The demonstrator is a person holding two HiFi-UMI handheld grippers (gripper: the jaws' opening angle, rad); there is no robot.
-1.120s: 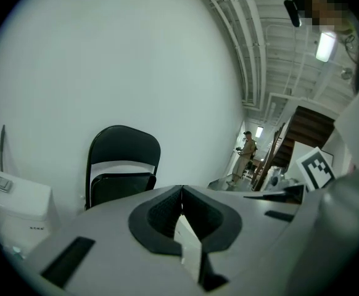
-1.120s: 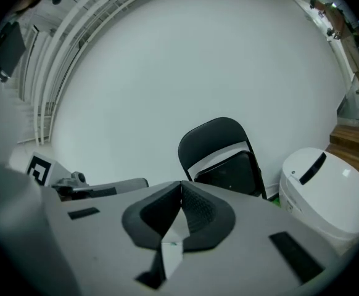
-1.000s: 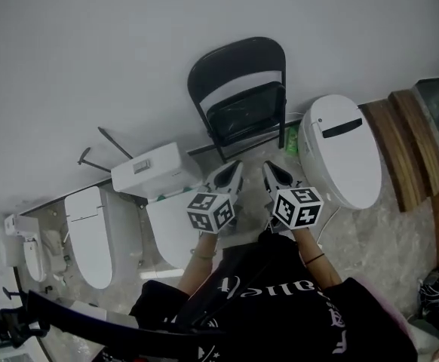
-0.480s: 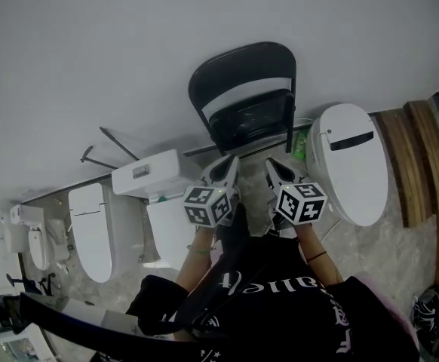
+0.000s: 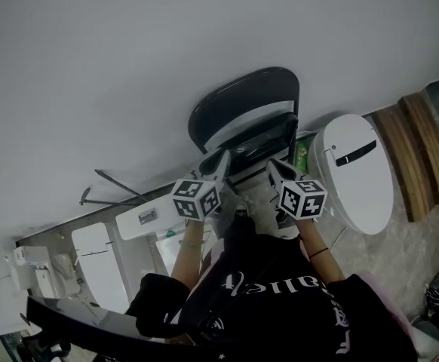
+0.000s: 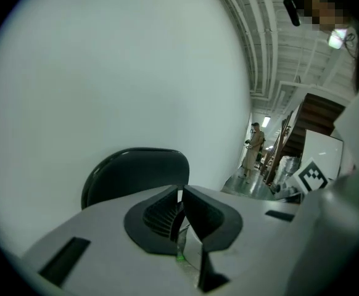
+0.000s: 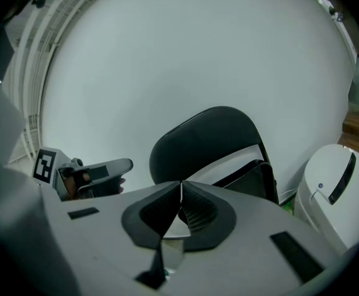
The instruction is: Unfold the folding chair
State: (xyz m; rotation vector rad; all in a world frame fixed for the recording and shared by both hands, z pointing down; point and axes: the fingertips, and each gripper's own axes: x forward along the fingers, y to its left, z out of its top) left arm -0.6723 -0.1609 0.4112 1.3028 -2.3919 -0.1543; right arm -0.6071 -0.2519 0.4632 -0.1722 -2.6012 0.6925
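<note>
Head view: black folding chair (image 5: 246, 119) stands folded against the plain white wall (image 5: 129, 66); both tools are closed and empty.
From the left, a white toilet (image 5: 99, 266) and a cistern (image 5: 148, 219) line the wall base. The left gripper (image 5: 223, 158), jaws pressed together with nothing between them, points at the chair's lower edge at centre. The right gripper (image 5: 274, 167), jaws likewise together and empty, is just beside it. Further right are a second white toilet (image 5: 355, 172), the pale marbled floor (image 5: 400, 240) and wooden boards (image 5: 423, 149).
</note>
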